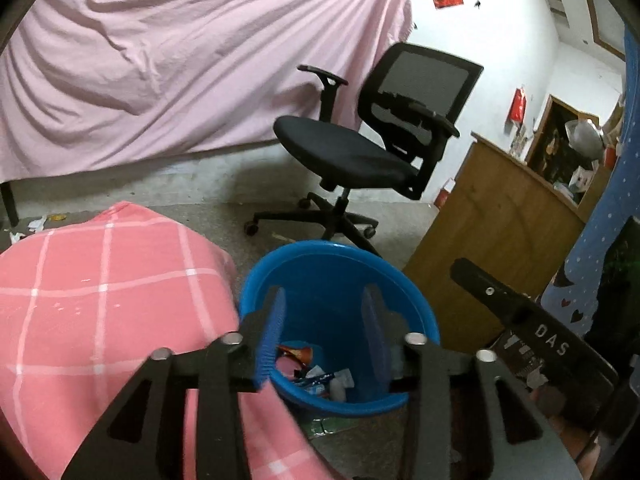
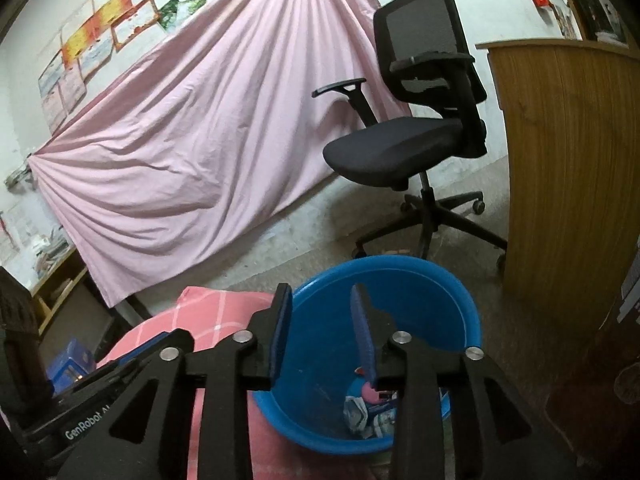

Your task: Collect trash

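Both claws point forward and downward over a blue bin (image 1: 340,280) on the floor. The left claw (image 1: 326,328) is spread, with nothing between its blue pads; through the gap its camera looks straight into the bin. The right claw (image 2: 322,336) is also parted, less widely, and empty, its pads standing over the bin's near-left rim in the right wrist view. The right claw's black body shows at the right edge of the left wrist view, just beside the left one.

The trash (image 1: 316,376) lies at the bottom of the bin: crumpled wrappers, white paper and a red-orange packet. From the right camera a pink and white heap (image 2: 370,404) shows on the bin floor.

A pink checked cushion (image 1: 100,300) presses against the bin's left side, reaching under the left claw. A wooden cabinet (image 1: 492,256) stands close on the right, its corner near the far-right rim. Beyond the bin an office chair (image 1: 360,148) has its wheeled base just past the far rim. A pink sheet (image 1: 180,60) hangs along the far wall. Open floor shows between cushion, chair and sheet; the room above the bin mouth is clear.
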Demonstrator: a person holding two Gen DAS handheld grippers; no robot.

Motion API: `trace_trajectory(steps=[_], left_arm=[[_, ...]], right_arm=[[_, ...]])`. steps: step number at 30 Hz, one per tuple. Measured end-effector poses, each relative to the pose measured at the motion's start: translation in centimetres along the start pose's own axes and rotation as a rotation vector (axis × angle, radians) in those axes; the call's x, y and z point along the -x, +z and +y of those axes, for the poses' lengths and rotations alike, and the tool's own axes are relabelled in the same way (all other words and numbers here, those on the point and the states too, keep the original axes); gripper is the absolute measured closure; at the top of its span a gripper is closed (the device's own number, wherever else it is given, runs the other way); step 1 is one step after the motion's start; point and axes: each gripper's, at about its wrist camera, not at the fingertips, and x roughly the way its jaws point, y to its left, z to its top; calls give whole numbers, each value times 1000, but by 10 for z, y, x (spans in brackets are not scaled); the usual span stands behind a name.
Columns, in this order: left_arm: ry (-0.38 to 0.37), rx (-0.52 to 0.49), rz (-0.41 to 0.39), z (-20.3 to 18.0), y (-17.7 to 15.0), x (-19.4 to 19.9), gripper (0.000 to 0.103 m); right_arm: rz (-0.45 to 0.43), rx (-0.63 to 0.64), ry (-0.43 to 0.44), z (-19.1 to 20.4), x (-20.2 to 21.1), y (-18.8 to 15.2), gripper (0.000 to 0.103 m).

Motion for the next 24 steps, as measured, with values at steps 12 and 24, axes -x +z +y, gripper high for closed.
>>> trace_trajectory(steps=[12, 24], left_arm=[[117, -9, -177, 35, -38, 123, 3], [276, -42, -330, 53, -110, 216, 3]], right_arm=[[-116, 100, 47, 46, 81, -44, 9], [-239, 191, 67, 93, 141, -93, 0]])
